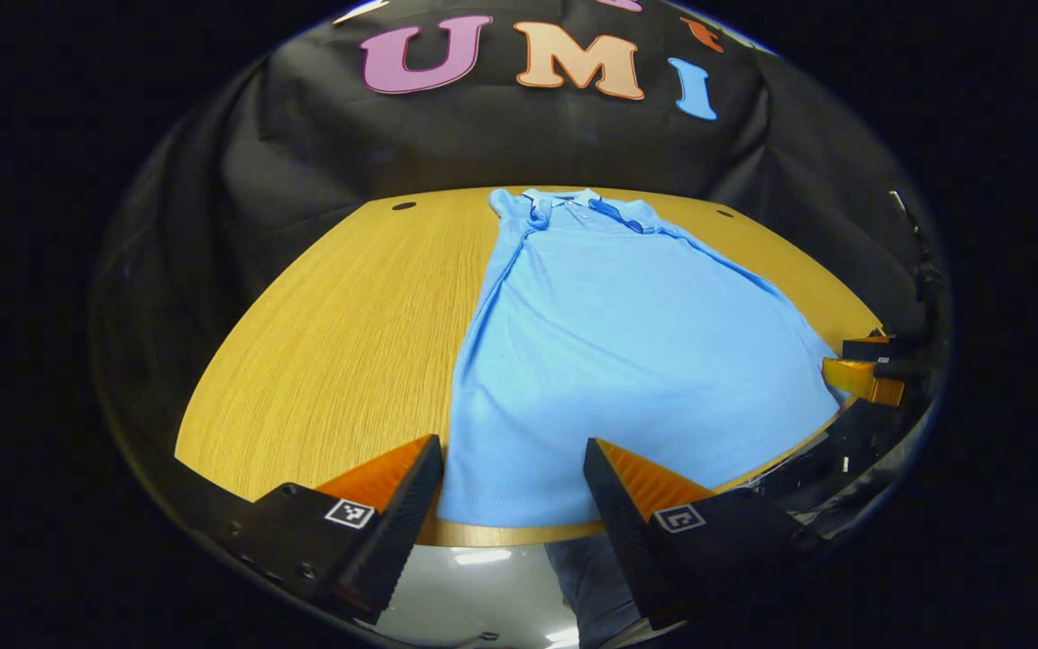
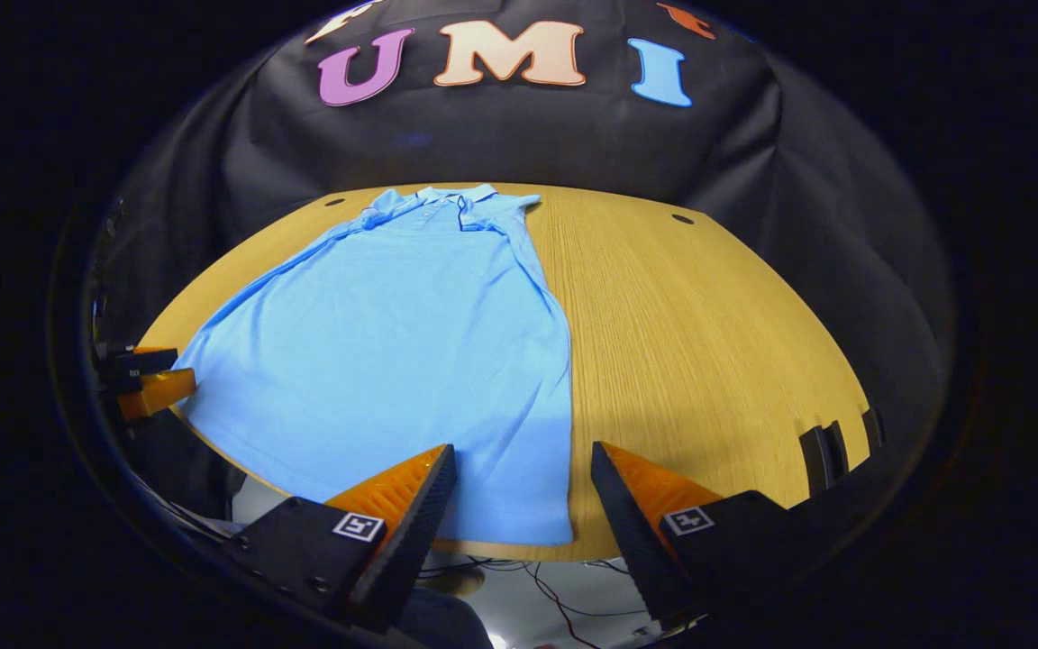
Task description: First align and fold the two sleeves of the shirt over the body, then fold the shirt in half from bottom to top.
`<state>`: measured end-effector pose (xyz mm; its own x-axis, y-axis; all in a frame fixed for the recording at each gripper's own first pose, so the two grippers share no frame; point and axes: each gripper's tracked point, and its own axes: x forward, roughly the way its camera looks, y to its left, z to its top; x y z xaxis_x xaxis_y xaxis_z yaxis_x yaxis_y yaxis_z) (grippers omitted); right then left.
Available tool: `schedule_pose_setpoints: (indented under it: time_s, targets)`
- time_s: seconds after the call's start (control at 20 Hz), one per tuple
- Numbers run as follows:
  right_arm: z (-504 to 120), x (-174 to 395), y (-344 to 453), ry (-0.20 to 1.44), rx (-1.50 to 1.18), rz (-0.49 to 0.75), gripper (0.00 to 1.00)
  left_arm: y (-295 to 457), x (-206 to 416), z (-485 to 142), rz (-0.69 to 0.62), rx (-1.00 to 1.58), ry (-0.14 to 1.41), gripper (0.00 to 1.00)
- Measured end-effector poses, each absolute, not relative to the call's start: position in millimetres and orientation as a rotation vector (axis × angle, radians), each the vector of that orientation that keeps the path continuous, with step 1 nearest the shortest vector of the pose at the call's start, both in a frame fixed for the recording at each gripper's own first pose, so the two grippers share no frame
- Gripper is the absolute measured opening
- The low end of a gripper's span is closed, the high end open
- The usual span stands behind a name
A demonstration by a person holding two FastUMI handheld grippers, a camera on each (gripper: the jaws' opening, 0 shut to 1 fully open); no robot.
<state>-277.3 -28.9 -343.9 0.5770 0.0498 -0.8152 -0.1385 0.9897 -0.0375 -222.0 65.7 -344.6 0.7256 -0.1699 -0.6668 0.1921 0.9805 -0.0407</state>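
Left gripper view: the shirt (image 1: pixel 627 361) lies flat along the counter (image 1: pixel 348 342), collar at the far edge, hem at the near edge, sleeves apparently folded in already. Both the left gripper (image 1: pixel 513 478) and right gripper (image 2: pixel 523 482) gape open over the hem; the bottom-to-top fold remains.

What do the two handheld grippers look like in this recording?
The left gripper and right gripper match: two wedge-shaped fingers tapering to points, ribbed inner faces, and a small square black-and-white marker on each finger's base.
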Motion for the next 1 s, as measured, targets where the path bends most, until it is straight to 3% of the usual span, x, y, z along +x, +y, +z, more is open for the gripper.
schedule_pose_setpoints:
  time_s: [0.1, 0.15, 0.2, 0.25, 0.3, 0.35, 0.4, 0.5, 0.55, 0.75, 1.0]
  targets:
    - [-344.2, -276.5, -21.3, 0.954, -0.064, 0.119, 0.84, 60.2, -225.5, -344.9, -0.205, 0.029, 0.731, 0.92]
    - [-345.0, -280.3, -15.1, 0.968, -0.065, 0.140, 0.75, 55.9, -226.0, -344.6, -0.211, 0.023, 0.736, 0.82]
    - [-345.9, -279.1, -8.6, 0.972, -0.062, 0.159, 0.66, 50.6, -225.6, -345.1, -0.212, 0.012, 0.742, 0.78]
    - [-347.4, -280.5, -2.0, 0.984, -0.051, 0.177, 0.43, 47.0, -223.9, -343.8, -0.214, -0.006, 0.740, 0.63]
    - [-349.1, -279.3, 2.5, 0.993, -0.042, 0.181, 0.31, 41.5, -222.1, -345.2, -0.218, -0.029, 0.747, 0.55]
    - [-348.0, -279.6, 5.5, 1.001, -0.022, 0.186, 0.04, 38.6, -219.2, -345.2, -0.219, -0.055, 0.749, 0.34]
    - [-348.9, -280.8, 11.9, 1.028, 0.014, 0.205, 0.00, 34.8, -219.7, -345.6, -0.227, -0.088, 0.763, 0.28]
    - [-347.1, -276.7, 14.2, 1.041, 0.065, 0.196, 0.04, 32.3, -218.9, -345.7, -0.214, -0.185, 0.808, 0.05]
    - [-347.7, -277.3, 15.6, 1.039, 0.075, 0.191, 0.02, 31.8, -218.6, -344.5, -0.214, -0.215, 0.837, 0.00]
    - [-329.9, -258.7, 27.1, 0.987, 0.128, 0.205, 0.02, 35.0, -211.3, -339.4, -0.212, -0.218, 0.876, 0.00]
    - [-298.4, -209.2, 42.3, 0.914, 0.212, 0.232, 0.02, 27.0, -175.4, -302.6, -0.247, -0.212, 0.817, 0.00]
